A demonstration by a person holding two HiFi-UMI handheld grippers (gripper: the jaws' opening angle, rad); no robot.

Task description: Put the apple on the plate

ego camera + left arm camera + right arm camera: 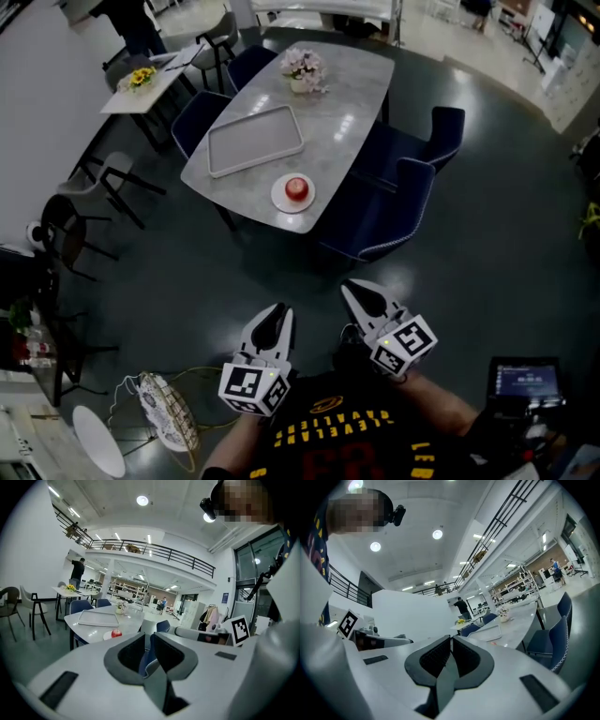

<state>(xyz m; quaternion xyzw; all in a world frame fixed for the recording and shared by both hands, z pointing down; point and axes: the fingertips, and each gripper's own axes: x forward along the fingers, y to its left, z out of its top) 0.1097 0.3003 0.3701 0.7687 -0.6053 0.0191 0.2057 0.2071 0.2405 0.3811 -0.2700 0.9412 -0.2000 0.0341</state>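
A red apple (297, 187) rests on a small white plate (279, 202) near the front edge of a grey marble table (356, 94). Both grippers hang close to the person's body, far short of the table. The left gripper (278, 309) has a narrow gap between its jaws and nothing in it. In the left gripper view the apple (116, 633) and plate (108, 636) show small beyond the left gripper (149, 634). The right gripper (347, 287) is shut and empty. Its pads meet in the right gripper view (451, 638).
A grey tray (255, 141) and a pot of pale flowers (304, 67) also stand on the table. Blue chairs (403, 202) line its right side and far left. A wire basket (164, 412) lies on the floor at left, a small screen (525, 380) at right.
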